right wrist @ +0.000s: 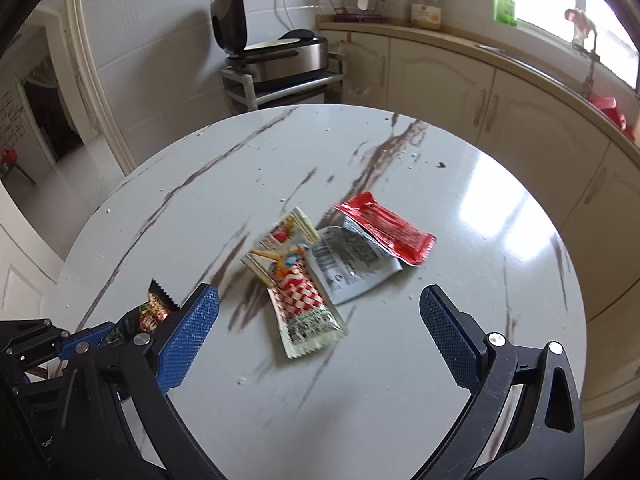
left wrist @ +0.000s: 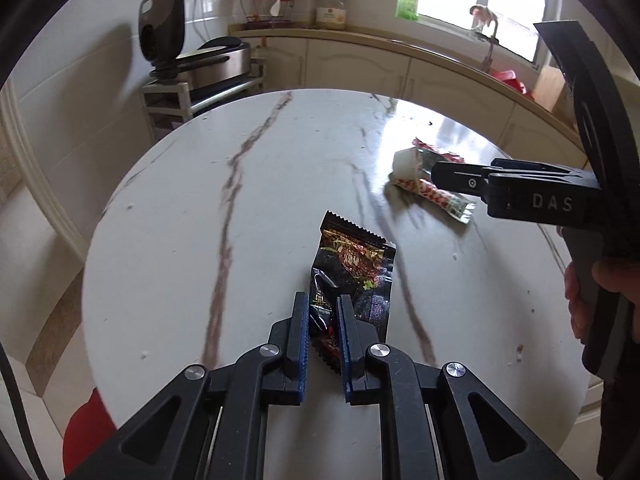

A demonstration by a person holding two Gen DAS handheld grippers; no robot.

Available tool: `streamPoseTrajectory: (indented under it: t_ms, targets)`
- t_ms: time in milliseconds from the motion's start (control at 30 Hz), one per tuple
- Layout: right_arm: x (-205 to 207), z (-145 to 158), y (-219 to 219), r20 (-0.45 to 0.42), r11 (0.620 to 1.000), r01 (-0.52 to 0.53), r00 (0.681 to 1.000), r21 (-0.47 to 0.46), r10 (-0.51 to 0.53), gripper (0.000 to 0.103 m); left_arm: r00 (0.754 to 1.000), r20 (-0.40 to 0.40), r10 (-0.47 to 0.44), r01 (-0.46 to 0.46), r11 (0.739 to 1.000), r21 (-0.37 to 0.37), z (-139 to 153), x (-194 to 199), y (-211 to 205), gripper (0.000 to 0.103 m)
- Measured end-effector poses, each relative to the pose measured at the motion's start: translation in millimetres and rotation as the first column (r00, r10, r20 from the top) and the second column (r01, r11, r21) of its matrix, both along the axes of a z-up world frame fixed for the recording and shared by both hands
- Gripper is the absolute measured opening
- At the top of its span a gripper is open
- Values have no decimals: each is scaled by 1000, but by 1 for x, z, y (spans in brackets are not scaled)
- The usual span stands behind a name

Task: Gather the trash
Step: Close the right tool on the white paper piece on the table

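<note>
My left gripper (left wrist: 323, 308) is shut on a black snack wrapper (left wrist: 354, 264), which sticks forward over the round marble table (left wrist: 200, 208). The wrapper's end also shows in the right wrist view (right wrist: 154, 310), beside the left gripper (right wrist: 86, 338). My right gripper (right wrist: 320, 312) is open and empty, just short of a red-and-white checked wrapper (right wrist: 298, 284). A silver-grey wrapper (right wrist: 354, 260) and a red wrapper (right wrist: 386, 228) lie right behind it. In the left wrist view the right gripper (left wrist: 444, 178) hovers over that pile (left wrist: 408, 168).
Cream cabinets and a counter (right wrist: 500, 92) curve round the far and right sides. A trolley with an appliance (right wrist: 280, 64) stands beyond the table's far edge. A red stool (left wrist: 86, 432) shows at the table's near left. Crumbs dot the tabletop.
</note>
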State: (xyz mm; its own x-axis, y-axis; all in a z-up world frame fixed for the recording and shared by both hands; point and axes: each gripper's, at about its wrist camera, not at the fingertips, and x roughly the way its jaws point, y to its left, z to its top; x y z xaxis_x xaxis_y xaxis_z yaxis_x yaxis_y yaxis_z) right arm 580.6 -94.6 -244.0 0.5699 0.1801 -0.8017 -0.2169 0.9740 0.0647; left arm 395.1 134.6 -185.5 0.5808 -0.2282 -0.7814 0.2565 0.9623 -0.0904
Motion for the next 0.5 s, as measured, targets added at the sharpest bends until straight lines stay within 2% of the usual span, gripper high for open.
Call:
streamPoseTrajectory:
  t_ms: [67, 133, 200, 233, 267, 333, 367, 467, 500]
  targets:
    - [8, -5, 13, -6, 1000, -28, 1000, -11, 28, 87, 999, 3, 45, -45, 999, 0, 1, -6, 11, 9]
    - [17, -13, 22, -20, 999, -42, 999, -32, 41, 76, 999, -10, 40, -40, 999, -29, 1, -10, 17, 9]
    - [23, -19, 28, -33, 998, -49, 998, -50, 47, 72, 999, -14, 40, -40, 998, -40, 2, -13, 18, 10]
    - [25, -20, 29, -38, 998, -50, 998, -48, 48, 59, 999, -13, 41, -41, 998, -43, 2, -14, 18, 10]
    - [27, -22, 29, -48, 998, -52, 998, -47, 49, 38, 999, -14, 40, -41, 998, -45, 3, -14, 18, 10]
    - [26, -22, 28, -38, 997, -55, 998, -60, 53, 27, 999, -16, 34, -35, 998, -47, 3, -14, 19, 11]
    - [24, -21, 26, -39, 997, -64, 997, -48, 62, 18, 999, -19, 33, -34, 998, -49, 3, -14, 19, 12]
    - [18, -15, 16, -27, 997, -71, 997, -6, 71, 8, 999, -23, 28, -29, 998, -47, 3, -13, 18, 16]
    - [15, -12, 11, -21, 997, -72, 997, 7, 72, 7, 999, -25, 20, -21, 999, -42, 3, -13, 17, 21]
